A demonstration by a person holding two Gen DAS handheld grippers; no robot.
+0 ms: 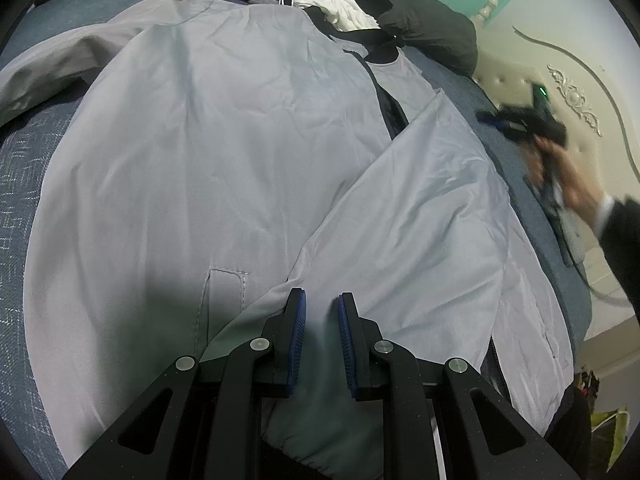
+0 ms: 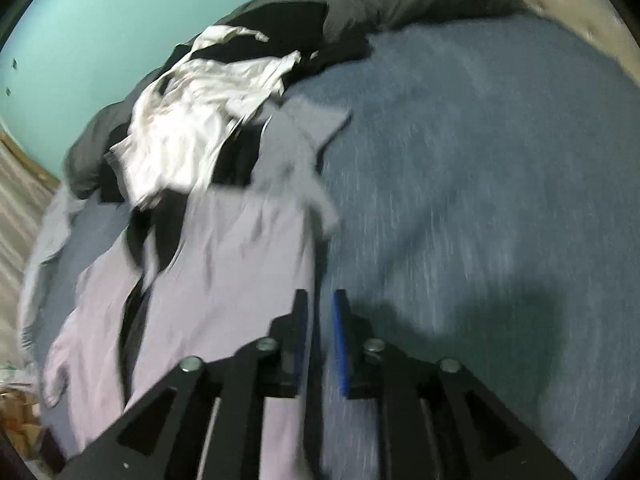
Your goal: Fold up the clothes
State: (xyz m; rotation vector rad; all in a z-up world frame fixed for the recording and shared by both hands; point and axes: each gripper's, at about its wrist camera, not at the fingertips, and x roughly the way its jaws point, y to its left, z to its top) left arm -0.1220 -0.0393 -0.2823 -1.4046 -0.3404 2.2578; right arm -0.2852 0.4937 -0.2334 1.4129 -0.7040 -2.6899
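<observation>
Grey jacket [image 1: 224,152] lies spread flat on blue bedspread [image 1: 24,184], front up, zip open near top w/ dark lining showing. One sleeve folded diagonally across the body, cuff end near bottom of the left view.

L gripper [image 1: 322,312]: jaws narrow, small gap, blue pads [image 1: 298,340] visible. Grey fabric fills the gap between the fingers, but can't tell if pads press it or just hover over it. A stitched pocket flap [image 1: 224,280] sits just left of the tips.

R gripper [image 2: 320,304]: jaws narrow, gap open, nothing between them; right view blurred by motion. Tips sit over the jacket's edge where it meets bare bedspread [image 2: 480,180]. In the left view it shows at far right [image 1: 490,118], blurred, off the jacket and over the bed edge, held by a hand [image 1: 576,184] w/ dark sleeve [image 1: 624,240].

Pile at far end of bed: white garment [image 2: 192,120] crumpled on black clothes [image 2: 288,24], dark grey pillow [image 1: 432,28] beside it. Cream headboard [image 1: 568,92] w/ carved trim at right in the left view, teal wall [image 2: 100,32] behind.
</observation>
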